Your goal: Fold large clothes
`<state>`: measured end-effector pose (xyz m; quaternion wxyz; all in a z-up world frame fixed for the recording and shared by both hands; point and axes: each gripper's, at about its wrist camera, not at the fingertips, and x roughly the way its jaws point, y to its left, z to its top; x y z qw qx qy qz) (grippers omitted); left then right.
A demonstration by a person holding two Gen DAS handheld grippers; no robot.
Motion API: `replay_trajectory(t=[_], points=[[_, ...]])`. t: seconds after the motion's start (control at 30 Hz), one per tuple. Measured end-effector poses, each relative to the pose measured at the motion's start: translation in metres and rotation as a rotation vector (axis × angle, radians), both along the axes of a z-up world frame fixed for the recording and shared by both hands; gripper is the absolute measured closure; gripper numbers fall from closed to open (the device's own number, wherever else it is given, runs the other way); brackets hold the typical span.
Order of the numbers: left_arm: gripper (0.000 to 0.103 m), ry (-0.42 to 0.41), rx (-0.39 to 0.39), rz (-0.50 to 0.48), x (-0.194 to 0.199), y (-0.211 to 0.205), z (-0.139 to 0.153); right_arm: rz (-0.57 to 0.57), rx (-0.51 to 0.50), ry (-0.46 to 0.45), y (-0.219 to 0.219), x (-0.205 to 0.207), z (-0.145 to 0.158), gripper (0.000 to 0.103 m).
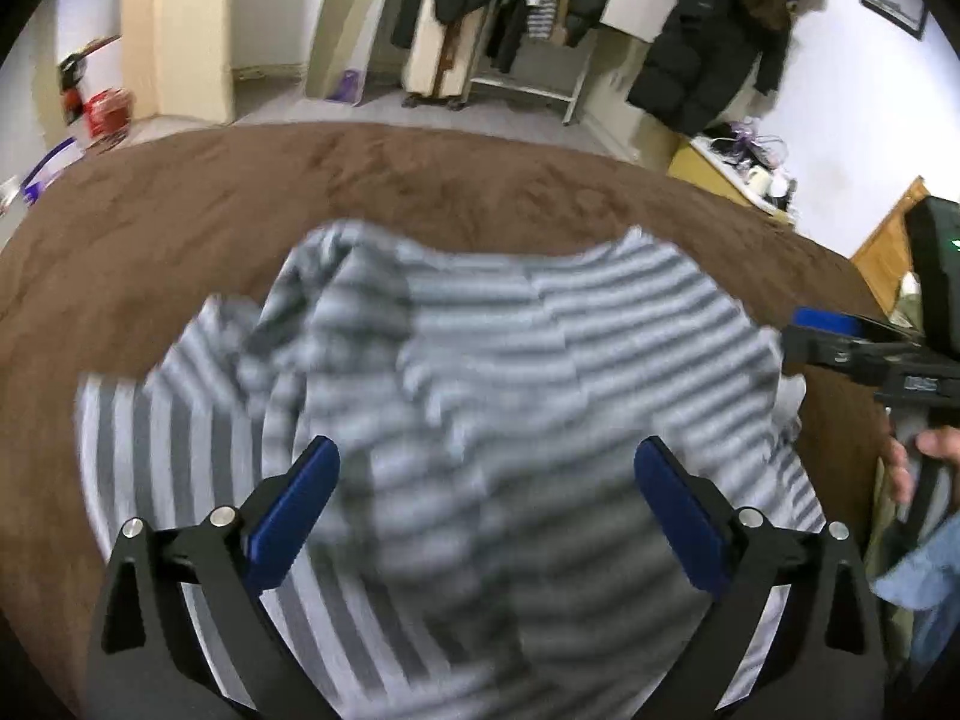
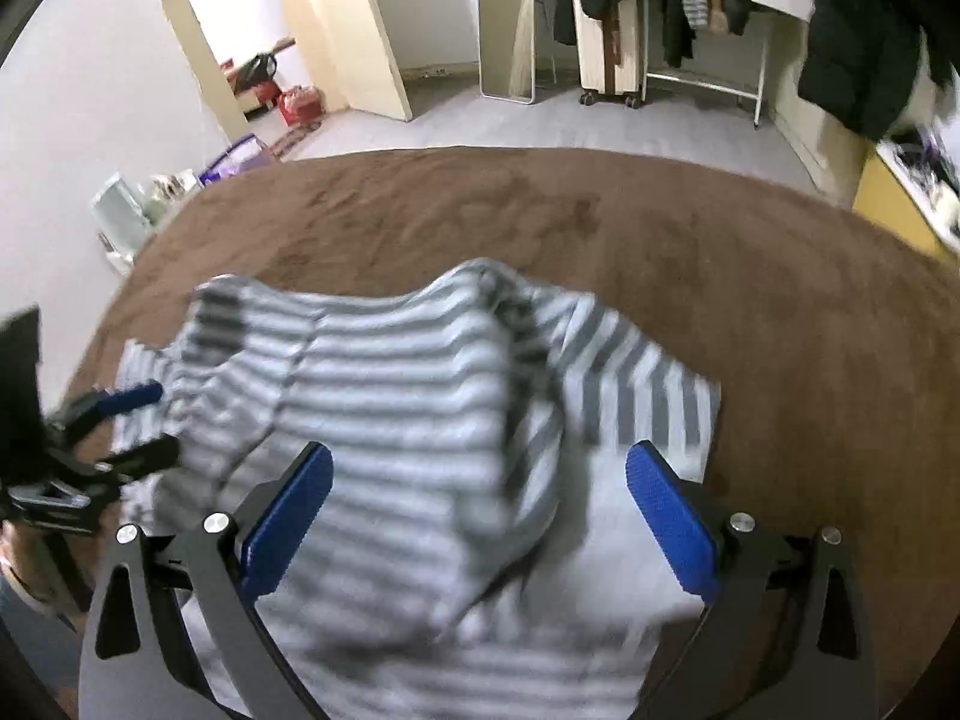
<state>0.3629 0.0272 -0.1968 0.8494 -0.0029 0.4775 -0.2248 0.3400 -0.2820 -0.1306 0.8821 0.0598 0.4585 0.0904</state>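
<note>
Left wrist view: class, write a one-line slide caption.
Open left tongs hover over a rumpled striped shirt on a brown blanket.

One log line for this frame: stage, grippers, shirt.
stage: mid-fold | left hand-held gripper: open, empty | right hand-held gripper: open, empty | striped shirt: rumpled on brown bed

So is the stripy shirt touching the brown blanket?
Touching. In the right wrist view the striped shirt lies spread flat on the brown blanket, with no gap showing along its edges.

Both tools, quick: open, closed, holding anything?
Left tool: open, holding nothing, above the striped shirt.
Right tool: open, holding nothing, above the same shirt.
</note>
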Motion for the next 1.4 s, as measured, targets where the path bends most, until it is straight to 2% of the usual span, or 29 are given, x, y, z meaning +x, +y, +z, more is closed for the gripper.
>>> replay_trajectory(t=[0.07, 0.13, 0.23, 0.33, 0.43, 0.53, 0.73, 0.8, 0.87, 0.97, 1.0, 1.07, 1.4], points=[[0.008, 0.029, 0.004, 0.026, -0.019, 0.001, -0.008, -0.035, 0.060, 0.005, -0.004, -0.019, 0.001, 0.013], [0.008, 0.054, -0.029, 0.050, -0.033, 0.004, -0.014, -0.088, 0.167, 0.035, -0.007, -0.040, -0.003, 0.015], [0.013, 0.080, -0.085, 0.109, -0.052, 0.011, -0.024, -0.165, 0.355, 0.083, -0.016, -0.063, -0.021, 0.026], [0.013, 0.092, -0.135, 0.148, -0.061, 0.015, -0.029, -0.204, 0.519, 0.134, -0.018, -0.071, -0.041, 0.036], [0.013, 0.088, -0.137, 0.145, -0.066, 0.014, -0.031, -0.199, 0.599, 0.167, -0.009, -0.069, -0.056, 0.040], [0.013, 0.084, -0.138, 0.132, -0.069, 0.011, -0.031, -0.170, 0.592, 0.159, 0.007, -0.063, -0.060, 0.092], [0.013, 0.016, -0.122, 0.107, -0.074, 0.005, -0.009, -0.189, 0.521, 0.135, 0.007, -0.073, -0.052, 0.097], [0.013, 0.000, -0.126, 0.110, -0.071, 0.005, -0.003, -0.194, 0.479, 0.142, 0.005, -0.078, -0.052, 0.097], [0.012, 0.001, -0.127, 0.110, -0.067, 0.003, -0.002, -0.198, 0.482, 0.163, 0.003, -0.081, -0.059, 0.097], [0.012, 0.028, -0.068, 0.082, -0.057, -0.004, -0.019, -0.197, 0.445, 0.174, 0.002, -0.080, -0.069, 0.097], [0.012, 0.046, -0.027, 0.068, -0.054, -0.007, -0.031, -0.196, 0.429, 0.181, 0.003, -0.080, -0.073, 0.097], [0.012, 0.066, 0.002, 0.058, -0.054, -0.009, -0.049, -0.193, 0.408, 0.194, 0.003, -0.078, -0.082, 0.097], [0.010, 0.024, 0.016, 0.051, -0.057, -0.011, -0.058, -0.174, 0.399, 0.206, -0.001, -0.075, -0.095, 0.096]])
